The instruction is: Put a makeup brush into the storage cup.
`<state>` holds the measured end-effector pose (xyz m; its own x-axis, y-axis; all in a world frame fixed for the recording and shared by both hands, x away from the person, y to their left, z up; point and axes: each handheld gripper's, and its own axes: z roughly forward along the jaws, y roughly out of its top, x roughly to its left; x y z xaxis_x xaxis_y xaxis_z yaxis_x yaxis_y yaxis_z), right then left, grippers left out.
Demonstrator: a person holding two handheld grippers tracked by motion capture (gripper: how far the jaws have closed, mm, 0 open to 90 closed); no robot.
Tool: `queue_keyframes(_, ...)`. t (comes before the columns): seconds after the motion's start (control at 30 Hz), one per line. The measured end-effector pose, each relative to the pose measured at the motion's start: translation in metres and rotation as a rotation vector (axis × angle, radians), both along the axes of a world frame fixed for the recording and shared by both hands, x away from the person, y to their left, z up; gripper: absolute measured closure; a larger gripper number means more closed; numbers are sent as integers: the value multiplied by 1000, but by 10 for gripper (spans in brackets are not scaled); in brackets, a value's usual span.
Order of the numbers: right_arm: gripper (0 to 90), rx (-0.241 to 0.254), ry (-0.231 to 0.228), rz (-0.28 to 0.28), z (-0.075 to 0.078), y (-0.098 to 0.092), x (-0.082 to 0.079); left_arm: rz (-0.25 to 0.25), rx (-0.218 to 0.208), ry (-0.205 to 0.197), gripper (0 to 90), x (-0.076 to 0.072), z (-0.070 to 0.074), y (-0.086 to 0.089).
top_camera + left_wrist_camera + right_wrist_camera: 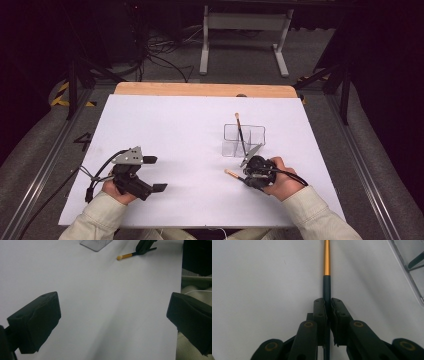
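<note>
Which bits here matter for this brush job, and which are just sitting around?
In the job: right gripper, shut on the brush; clear holder with another brush standing in it.
Idle: left gripper, open; white board; floor cables.

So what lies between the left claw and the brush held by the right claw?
Nothing: in the high view, bare white table separates the open left claw from the brush; the left gripper view shows the same.

The makeup brush [234, 174] lies flat on the white sheet at the lower right of the high view, its pale tip pointing to the upper left. It has a black handle, a gold ferrule [326, 257] and a tan tip [120, 258]. Its black handle sits pinched in the right gripper [327, 305].
</note>
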<state>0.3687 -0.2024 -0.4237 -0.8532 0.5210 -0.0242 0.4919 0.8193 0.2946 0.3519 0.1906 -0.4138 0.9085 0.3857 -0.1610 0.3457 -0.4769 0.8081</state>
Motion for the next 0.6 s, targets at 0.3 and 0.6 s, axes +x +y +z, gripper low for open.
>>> queue_keyframes(0.3, 834, 14, 2, 3, 3, 0, -1, 1, 1, -1, 0, 0, 0, 0)
queue_keyframes(0.6, 835, 63, -21, -9, 14, -4, -1, -2, -1, -4, 0, 0, 0, 0)
